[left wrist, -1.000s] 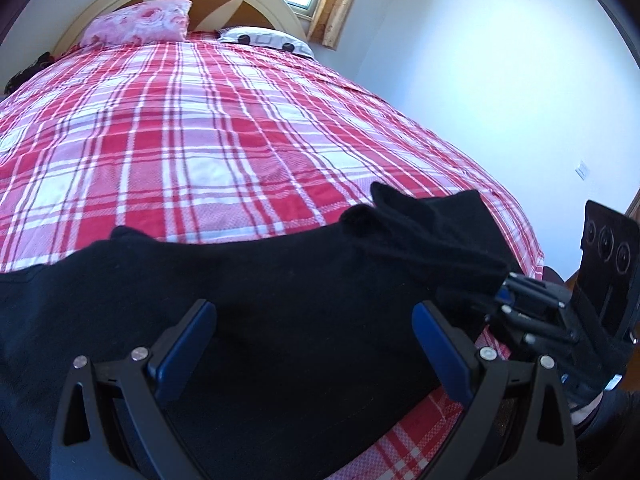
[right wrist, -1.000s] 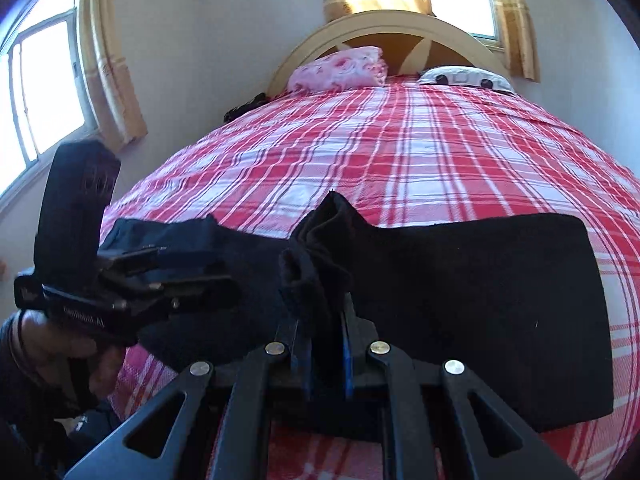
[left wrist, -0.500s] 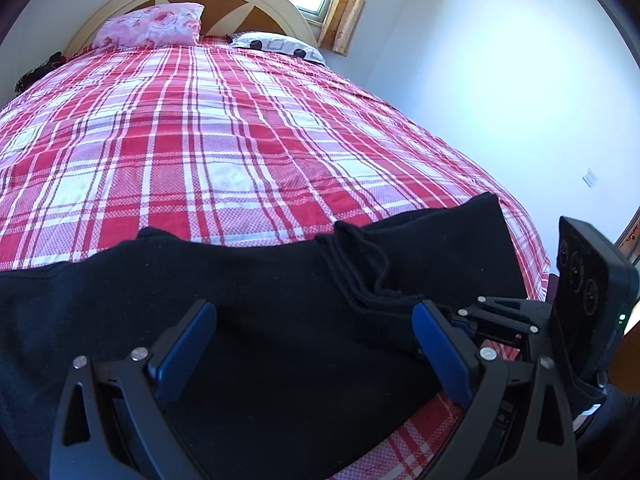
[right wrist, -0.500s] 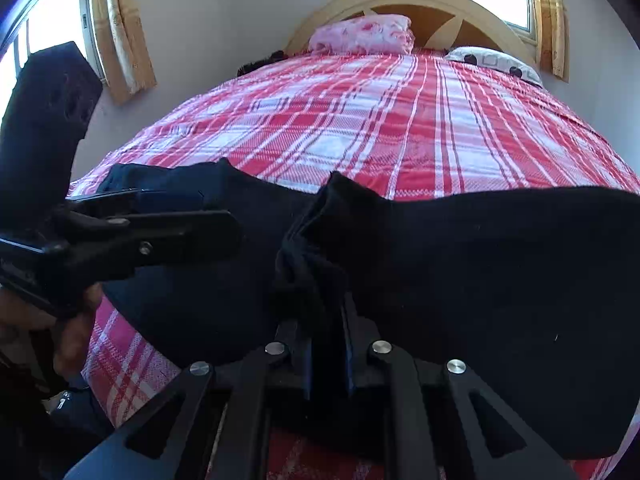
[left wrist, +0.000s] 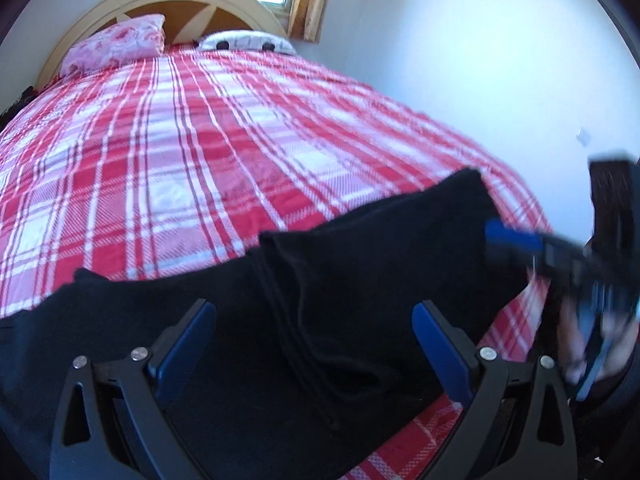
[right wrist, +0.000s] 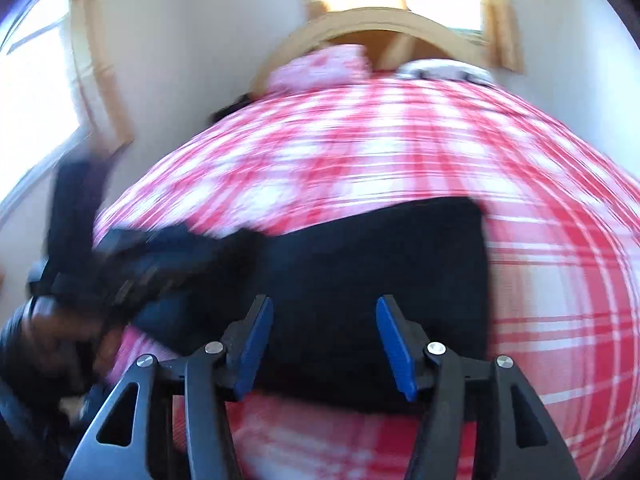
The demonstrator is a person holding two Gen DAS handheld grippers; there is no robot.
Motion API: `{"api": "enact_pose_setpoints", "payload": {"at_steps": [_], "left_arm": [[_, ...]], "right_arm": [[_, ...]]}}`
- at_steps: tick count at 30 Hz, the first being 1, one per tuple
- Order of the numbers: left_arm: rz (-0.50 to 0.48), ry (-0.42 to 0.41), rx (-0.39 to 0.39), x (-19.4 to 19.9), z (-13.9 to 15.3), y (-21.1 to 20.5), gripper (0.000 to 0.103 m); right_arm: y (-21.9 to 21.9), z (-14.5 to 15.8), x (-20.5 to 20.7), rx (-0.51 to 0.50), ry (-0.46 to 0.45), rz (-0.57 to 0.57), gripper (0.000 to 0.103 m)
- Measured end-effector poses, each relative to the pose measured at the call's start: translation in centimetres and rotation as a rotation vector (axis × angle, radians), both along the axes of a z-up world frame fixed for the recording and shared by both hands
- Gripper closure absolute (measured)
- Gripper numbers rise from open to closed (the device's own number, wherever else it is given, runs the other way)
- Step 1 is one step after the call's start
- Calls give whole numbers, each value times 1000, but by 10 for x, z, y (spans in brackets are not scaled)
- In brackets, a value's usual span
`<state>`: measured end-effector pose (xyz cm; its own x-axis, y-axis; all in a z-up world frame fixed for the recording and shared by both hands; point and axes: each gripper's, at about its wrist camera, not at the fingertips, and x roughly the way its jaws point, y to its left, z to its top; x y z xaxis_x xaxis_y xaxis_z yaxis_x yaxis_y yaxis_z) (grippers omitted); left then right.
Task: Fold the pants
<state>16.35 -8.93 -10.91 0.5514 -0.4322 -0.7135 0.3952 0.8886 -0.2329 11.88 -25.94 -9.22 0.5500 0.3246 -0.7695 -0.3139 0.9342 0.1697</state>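
Black pants (left wrist: 360,280) lie flat across the near edge of the bed, with a folded layer on their right part. They also show in the right wrist view (right wrist: 380,264), blurred. My left gripper (left wrist: 314,320) is open and empty just above the pants. My right gripper (right wrist: 324,320) is open and empty above the pants' near edge. The right gripper shows blurred at the right of the left wrist view (left wrist: 560,248). The left gripper shows blurred at the left of the right wrist view (right wrist: 140,268).
The bed has a red and white plaid cover (left wrist: 200,140). A pink pillow (left wrist: 116,44) and a white pillow (left wrist: 244,40) lie by the arched headboard (left wrist: 192,0). A white wall (left wrist: 460,60) runs along the bed's right side. A window (right wrist: 24,92) is at the left.
My right gripper has opened and let go of the bunched pants fabric, then pulled back. The fabric now lies flat as a folded layer. The left gripper stayed open.
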Motion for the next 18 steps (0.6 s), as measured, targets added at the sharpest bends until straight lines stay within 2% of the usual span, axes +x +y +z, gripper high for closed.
{"api": "enact_pose_setpoints", "payload": {"at_steps": [2,4,5,8,10,12,14,16,18], "left_arm": [[9,41,36,2,-10,-4,2],[10,35,72,0,-13,-7,2],[5,24,93,-3,-13,-9,2],[-3,0,133,-9,-15,-11,2],[-6,-11,122,-13,-14,-10,2],[1,-33,42,-17,-4,-2,2],[8,-69,5,-17,5,-2,2],[17,-79,31,-11,7,-5,2],[36,-30,60,-1,-2,-6,2]], "right_arm": [[-23,-9,23,63,31,-71,47],[-37,-22,42,92,88,-112,47],[-43,-25,50,134,87,-111,47],[-50,-23,56,145,70,-146,47],[-52,-18,55,154,56,-155,47],[-57,-9,51,167,22,-171,47],[-60,-1,50,194,-6,-154,47],[-60,2,53,181,-21,-156,47],[-66,-8,67,148,7,-189,47]]}}
